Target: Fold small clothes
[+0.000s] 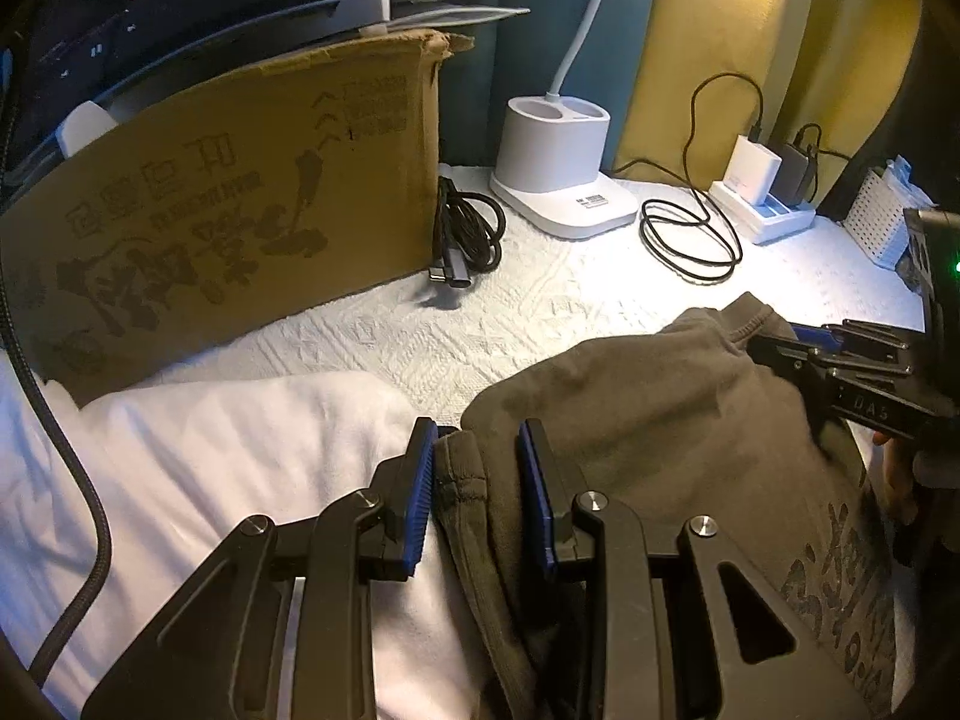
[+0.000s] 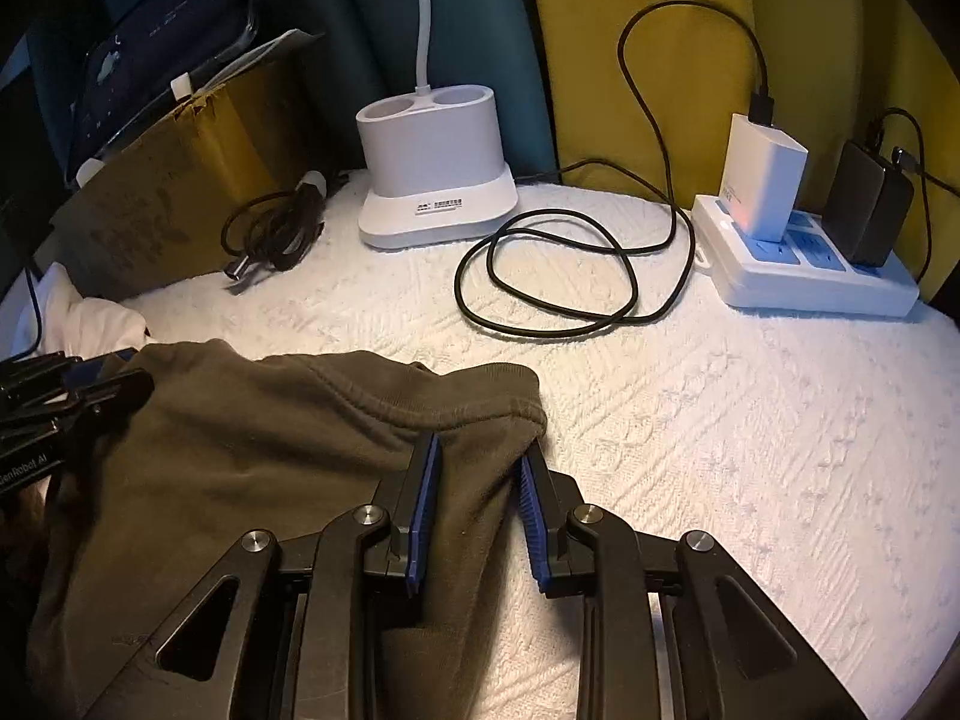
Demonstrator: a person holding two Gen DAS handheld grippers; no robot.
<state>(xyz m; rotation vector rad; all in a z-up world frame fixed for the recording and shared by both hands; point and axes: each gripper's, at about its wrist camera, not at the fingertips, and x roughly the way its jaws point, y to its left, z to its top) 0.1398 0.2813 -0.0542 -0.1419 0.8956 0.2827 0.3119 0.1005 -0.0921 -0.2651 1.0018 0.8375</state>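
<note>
A dark olive-grey garment with dark print lies on the white textured cloth; it also shows in the right wrist view. My left gripper is open, its jaws standing on either side of the garment's left hemmed edge. My right gripper is open, its jaws on either side of the garment's right corner; it shows from the side in the left wrist view. A white garment lies left of the dark one.
A cardboard box stands at the back left. A white lamp base, coiled black cables and a power strip with chargers line the back. A white basket is at the right.
</note>
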